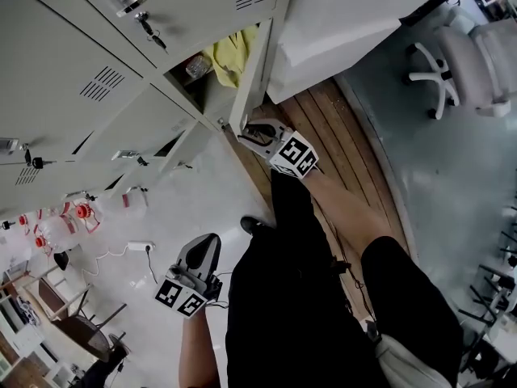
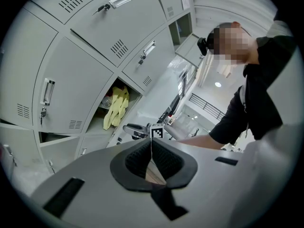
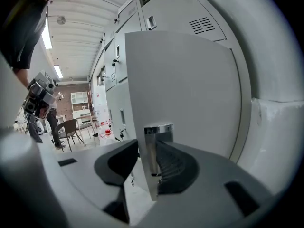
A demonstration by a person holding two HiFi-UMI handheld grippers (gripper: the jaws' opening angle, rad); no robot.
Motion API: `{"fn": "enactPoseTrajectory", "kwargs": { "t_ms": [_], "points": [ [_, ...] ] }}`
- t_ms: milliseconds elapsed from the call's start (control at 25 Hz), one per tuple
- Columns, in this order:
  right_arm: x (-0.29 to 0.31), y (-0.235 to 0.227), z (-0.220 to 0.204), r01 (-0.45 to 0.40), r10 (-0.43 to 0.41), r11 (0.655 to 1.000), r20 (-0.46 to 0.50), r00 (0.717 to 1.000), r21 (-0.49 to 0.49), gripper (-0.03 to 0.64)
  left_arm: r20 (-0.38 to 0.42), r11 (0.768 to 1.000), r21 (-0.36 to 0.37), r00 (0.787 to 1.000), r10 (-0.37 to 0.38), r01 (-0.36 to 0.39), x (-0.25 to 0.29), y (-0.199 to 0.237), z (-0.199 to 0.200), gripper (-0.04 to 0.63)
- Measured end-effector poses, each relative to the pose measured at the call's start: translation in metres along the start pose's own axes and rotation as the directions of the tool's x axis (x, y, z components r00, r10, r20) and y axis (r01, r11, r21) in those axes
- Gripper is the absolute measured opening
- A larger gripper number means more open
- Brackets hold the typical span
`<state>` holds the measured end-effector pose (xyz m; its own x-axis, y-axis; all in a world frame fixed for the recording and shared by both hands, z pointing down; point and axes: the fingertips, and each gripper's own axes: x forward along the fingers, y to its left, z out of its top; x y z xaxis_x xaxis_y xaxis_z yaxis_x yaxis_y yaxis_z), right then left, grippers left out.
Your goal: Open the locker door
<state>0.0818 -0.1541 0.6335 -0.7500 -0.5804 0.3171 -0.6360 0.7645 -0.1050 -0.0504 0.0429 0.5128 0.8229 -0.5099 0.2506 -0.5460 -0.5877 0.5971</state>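
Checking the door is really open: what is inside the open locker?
Inside the locker: a yellow cloth-like item beside a clear container. The compartment's back is out of sight.
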Motion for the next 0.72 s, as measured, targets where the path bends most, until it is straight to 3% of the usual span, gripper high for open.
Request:
{"fn": "enactPoseTrajectory", "kwargs": {
  "t_ms": [720],
  "points": [
    [-0.032,-0.004,-0.011,-0.018,0.018,1.000,-0.014,1.000,-0.003,0.124,-0.009,0.999,0.007,0.999,-0.035,0.035,0.019,-0.006,0.001,0.017]
  ]
}}
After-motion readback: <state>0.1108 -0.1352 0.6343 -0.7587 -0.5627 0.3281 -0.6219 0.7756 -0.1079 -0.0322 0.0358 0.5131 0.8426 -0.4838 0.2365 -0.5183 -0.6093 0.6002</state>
